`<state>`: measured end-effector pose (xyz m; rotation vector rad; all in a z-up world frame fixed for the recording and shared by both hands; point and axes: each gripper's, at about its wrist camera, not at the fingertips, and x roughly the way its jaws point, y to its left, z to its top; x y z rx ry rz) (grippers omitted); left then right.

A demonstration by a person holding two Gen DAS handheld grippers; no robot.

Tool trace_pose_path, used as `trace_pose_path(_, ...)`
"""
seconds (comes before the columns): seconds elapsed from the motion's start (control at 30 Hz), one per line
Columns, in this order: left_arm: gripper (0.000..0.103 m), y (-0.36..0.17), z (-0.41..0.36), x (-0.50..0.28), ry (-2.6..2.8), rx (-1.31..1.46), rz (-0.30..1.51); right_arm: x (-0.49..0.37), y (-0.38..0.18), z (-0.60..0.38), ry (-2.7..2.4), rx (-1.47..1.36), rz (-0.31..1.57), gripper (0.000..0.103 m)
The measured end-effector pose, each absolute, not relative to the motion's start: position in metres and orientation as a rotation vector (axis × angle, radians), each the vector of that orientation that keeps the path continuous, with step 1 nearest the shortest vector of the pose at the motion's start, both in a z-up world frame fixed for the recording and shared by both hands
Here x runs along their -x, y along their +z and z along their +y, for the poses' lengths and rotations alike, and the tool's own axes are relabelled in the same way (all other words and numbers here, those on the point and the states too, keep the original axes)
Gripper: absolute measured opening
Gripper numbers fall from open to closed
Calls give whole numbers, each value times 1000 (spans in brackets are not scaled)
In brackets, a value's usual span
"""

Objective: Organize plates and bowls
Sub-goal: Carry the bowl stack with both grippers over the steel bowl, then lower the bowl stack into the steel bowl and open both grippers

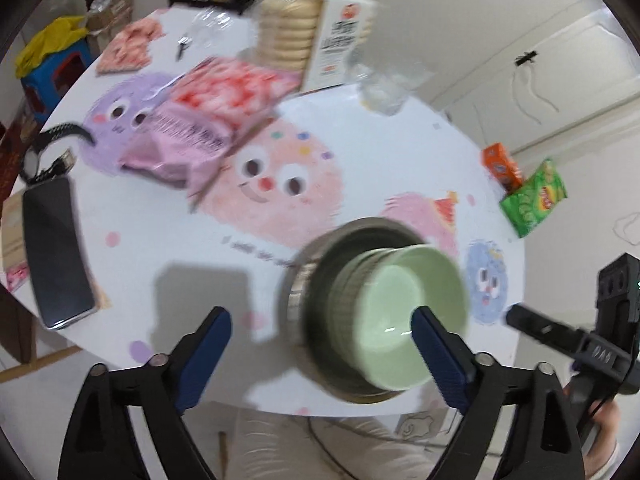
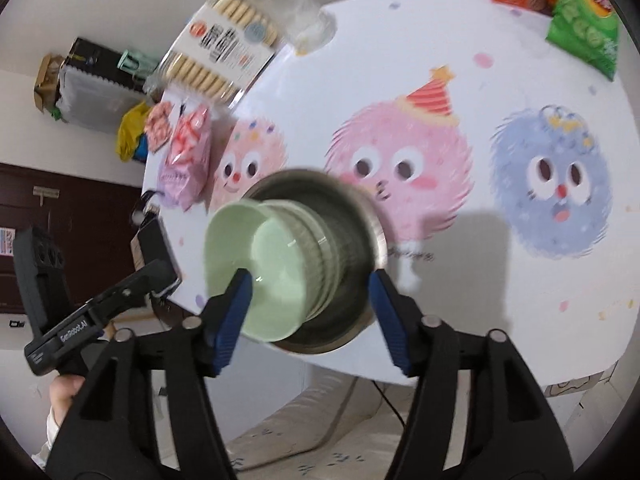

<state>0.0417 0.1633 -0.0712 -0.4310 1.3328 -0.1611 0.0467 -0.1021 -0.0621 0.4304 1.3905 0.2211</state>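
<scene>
Left wrist view shows the green bowls (image 1: 404, 312) nested inside a metal bowl (image 1: 316, 280) near the table (image 1: 168, 248) edge, so the pile takes little room. The left gripper (image 1: 320, 340) and right gripper (image 2: 308, 308) have spread jaws, holding nothing.

place: home | cues: cartoon tablecloth (image 2: 500, 92), snack packs (image 2: 584, 20), phone (image 1: 56, 252)

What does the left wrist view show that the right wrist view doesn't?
Only left wrist: a set of keys at the table's far side. Only right wrist: the whole blue monster print. Both: green bowls stacked in the metal basin, the green chip bag, and each view's own open, empty tongs, left and right.
</scene>
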Motion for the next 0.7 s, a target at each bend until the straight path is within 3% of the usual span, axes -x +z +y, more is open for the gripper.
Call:
trace_pose_path(0.17,103,-112,188,-39,-155,532,1394,-50,-96,-129,151,-510,1449,68)
trace_pose_path(0.57,103,-162,184,-50,-199,591,1479,-49,-149,-126,171,-563,1528,68)
trace_pose_path(0.7,95,-169,182,-55,-206,620,1485,-52,-154,-126,188,-575,1508,64)
